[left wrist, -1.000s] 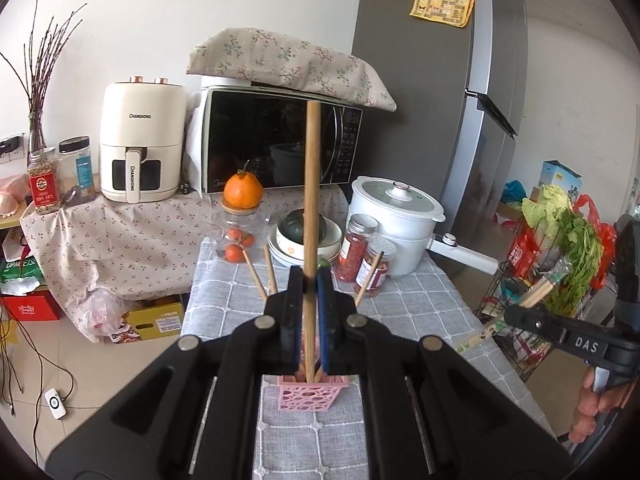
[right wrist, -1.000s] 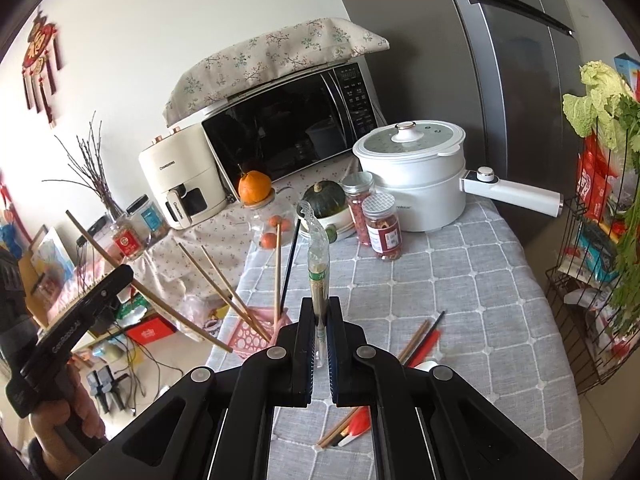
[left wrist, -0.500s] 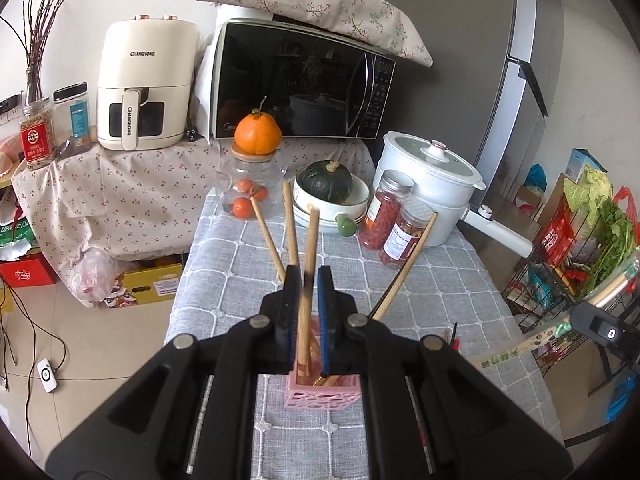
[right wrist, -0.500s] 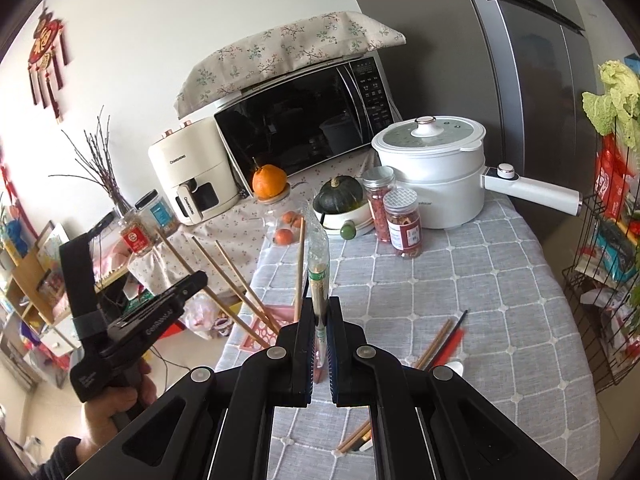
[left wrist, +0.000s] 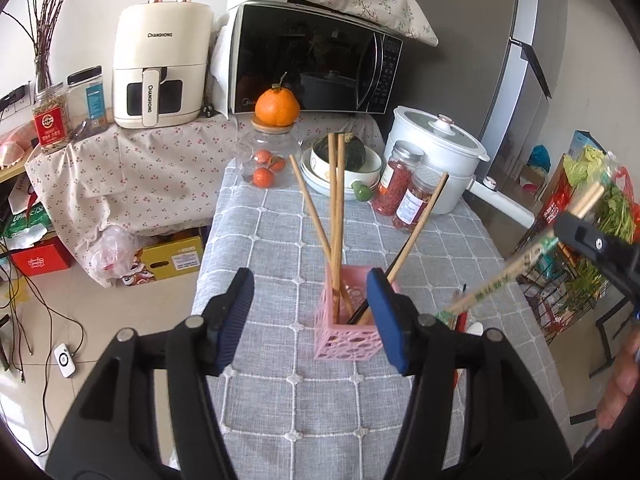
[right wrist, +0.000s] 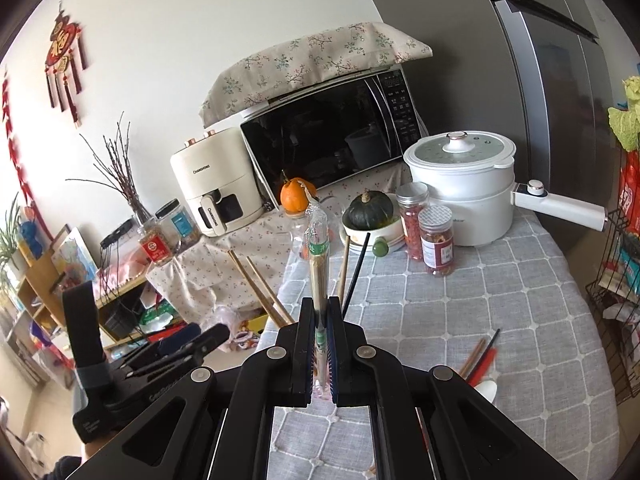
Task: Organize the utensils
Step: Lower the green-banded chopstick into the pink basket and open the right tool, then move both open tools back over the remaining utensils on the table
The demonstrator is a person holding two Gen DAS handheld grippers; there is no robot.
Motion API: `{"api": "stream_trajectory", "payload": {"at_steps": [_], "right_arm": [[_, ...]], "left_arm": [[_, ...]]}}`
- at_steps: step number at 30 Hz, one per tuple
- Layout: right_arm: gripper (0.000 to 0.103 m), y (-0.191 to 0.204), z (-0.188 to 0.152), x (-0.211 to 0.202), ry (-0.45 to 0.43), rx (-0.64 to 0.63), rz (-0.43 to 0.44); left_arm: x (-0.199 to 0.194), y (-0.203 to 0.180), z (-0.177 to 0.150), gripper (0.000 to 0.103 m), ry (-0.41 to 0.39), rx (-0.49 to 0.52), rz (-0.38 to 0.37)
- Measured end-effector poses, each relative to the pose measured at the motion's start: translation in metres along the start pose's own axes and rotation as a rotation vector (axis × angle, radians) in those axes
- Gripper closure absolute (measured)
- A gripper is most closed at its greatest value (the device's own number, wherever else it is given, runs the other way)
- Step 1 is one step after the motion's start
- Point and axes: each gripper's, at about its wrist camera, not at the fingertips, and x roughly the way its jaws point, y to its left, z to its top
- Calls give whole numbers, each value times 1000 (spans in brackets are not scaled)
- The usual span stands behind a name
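The left gripper point(left wrist: 310, 316) hung over the gray checked tablecloth point(left wrist: 280, 400) with its blue-padded fingers point(left wrist: 236, 312) spread wide and nothing between them. Between those fingers, just past their tips, stood the pink basket point(left wrist: 346, 338), holding several wooden chopsticks point(left wrist: 336, 216) that fanned toward 11, 12 and 1 o'clock, plus a dark one whose lower end showed at the basket's rim. The right gripper point(right wrist: 320, 340) was pinched tight on a pair of wrapped chopsticks point(right wrist: 318, 256), their clear sleeve pointing up at 12 o'clock; in the left view the same pair point(left wrist: 504, 276) slanted in from 3 o'clock, its lower end near the basket but apart from it. On the cloth at about 4 o'clock of the right view lay loose chopsticks point(right wrist: 480, 356) and a white spoon point(right wrist: 486, 390). Farther back stood two red-filled jars point(right wrist: 424, 236), a white cooker point(right wrist: 464, 184), a green squash in a bowl point(right wrist: 368, 210) and a microwave point(right wrist: 332, 136).
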Motion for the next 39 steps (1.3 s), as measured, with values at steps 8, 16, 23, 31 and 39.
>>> {"api": "stream_trajectory", "payload": {"at_steps": [8,16,23,31,39], "right_arm": [[98,19,0,29,-16,-22,-3],[96,30,-10,74,26,-33,-4],[55,26,-19,91,74,-31,2],[29,4,-13,64,48,0,-29],[19,-34,-14,34,44,32,-116]], "left_arm": [[-3,27,-19,36,71,9,32],[-1,36,-25,35,102,13,33],[2,30,-29,26,127,49,40],[7,24,-30,20,160,38,36],[12,6,-32,18,188,52,20]]}}
